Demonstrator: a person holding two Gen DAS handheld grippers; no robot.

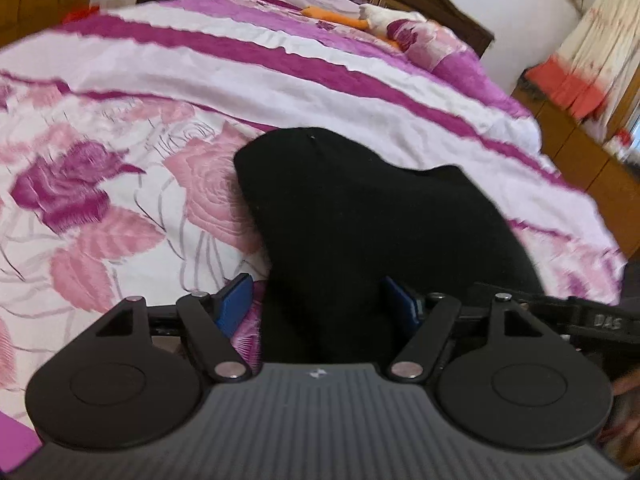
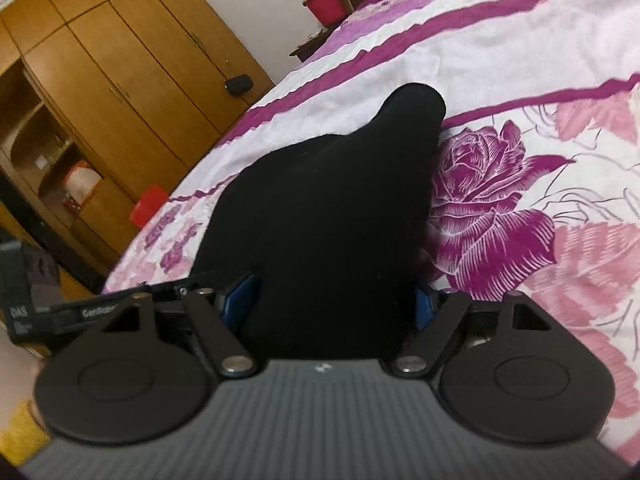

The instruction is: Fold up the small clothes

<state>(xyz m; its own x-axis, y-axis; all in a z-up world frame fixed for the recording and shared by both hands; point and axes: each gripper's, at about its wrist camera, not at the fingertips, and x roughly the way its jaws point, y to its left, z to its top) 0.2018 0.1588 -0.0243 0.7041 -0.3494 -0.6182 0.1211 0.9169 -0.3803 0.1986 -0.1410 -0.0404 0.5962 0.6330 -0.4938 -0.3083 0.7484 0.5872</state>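
Observation:
A small black garment (image 1: 360,216) lies on the pink and purple floral bedspread (image 1: 120,184), with one rounded end pointing away. My left gripper (image 1: 320,304) stands open around its near end. The left blue pad (image 1: 236,304) is apart from the cloth and the right pad touches its edge. In the right wrist view the same black garment (image 2: 328,208) runs between the fingers of my right gripper (image 2: 332,304). Its jaws stand wide, with the blue pads (image 2: 240,300) beside the cloth and not squeezing it. Both grippers sit side by side at the garment's near end.
The right gripper's body (image 1: 600,320) shows at the left view's right edge. A wooden wardrobe (image 2: 120,80) stands off the bed's side, a red tub (image 2: 326,8) beyond it. Pillows and an orange cloth (image 1: 336,16) lie by the headboard. Curtains (image 1: 592,60) hang at the right.

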